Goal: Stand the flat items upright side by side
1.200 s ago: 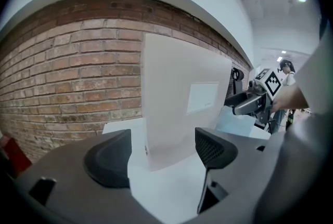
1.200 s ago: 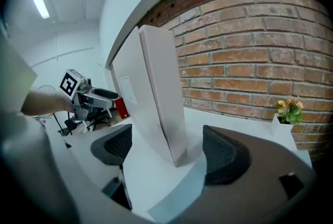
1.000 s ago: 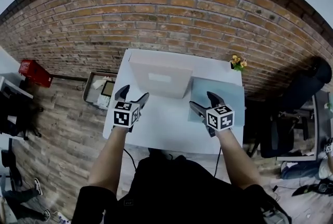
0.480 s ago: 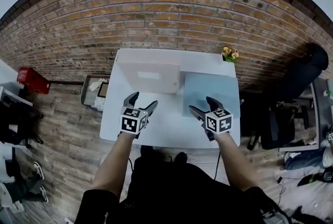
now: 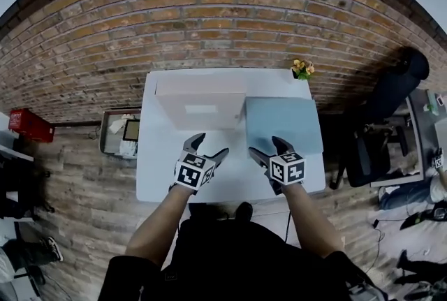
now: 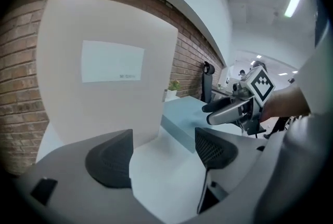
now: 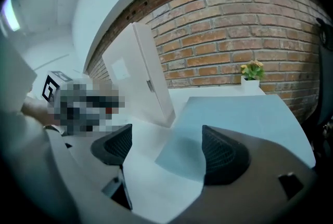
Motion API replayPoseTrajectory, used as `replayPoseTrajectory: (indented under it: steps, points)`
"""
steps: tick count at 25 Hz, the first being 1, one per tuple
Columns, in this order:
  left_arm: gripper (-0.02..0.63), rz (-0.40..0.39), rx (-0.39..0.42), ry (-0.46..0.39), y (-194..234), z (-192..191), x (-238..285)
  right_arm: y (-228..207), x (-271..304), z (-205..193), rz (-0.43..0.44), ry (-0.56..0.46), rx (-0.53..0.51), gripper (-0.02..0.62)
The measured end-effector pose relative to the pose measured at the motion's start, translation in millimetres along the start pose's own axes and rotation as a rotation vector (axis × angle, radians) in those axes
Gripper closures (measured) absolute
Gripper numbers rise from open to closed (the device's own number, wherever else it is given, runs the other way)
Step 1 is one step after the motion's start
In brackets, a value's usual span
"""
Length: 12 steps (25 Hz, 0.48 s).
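Beige box (image 5: 201, 107) stands upright on the counter (image 5: 160, 174); blue slab (image 5: 283, 123) lies flat, unraised. Left tongs (image 5: 209, 144) and right tongs (image 5: 265, 146) gape empty.

White table (image 5: 159, 177) by brick wall (image 5: 209, 20), beige box (image 5: 201, 109) upright at back L, blue box (image 5: 283, 123) flat just beside it on R, sm. plant (image 5: 302, 69) far R corner.

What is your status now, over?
Left gripper, right gripper: fingers open, empty. Beige box upright; blue box lying flat beside it. Plant at far corner, not in the way.
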<state>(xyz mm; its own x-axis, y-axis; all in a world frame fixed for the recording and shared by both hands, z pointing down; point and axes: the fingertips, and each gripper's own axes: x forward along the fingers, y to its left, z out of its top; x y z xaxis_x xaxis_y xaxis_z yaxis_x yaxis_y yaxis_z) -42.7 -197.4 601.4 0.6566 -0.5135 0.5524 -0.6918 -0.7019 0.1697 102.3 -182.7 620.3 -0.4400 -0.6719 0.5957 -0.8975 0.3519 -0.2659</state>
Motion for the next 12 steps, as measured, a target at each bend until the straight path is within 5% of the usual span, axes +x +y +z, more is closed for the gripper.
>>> replayPoseTrajectory:
  steps: [12]
  points:
    - [0.216, -0.272, 0.061, 0.159, -80.5, -18.4, 78.9, -88.8, -71.3, -72.3, -0.261, -0.023, 0.288, 0.169]
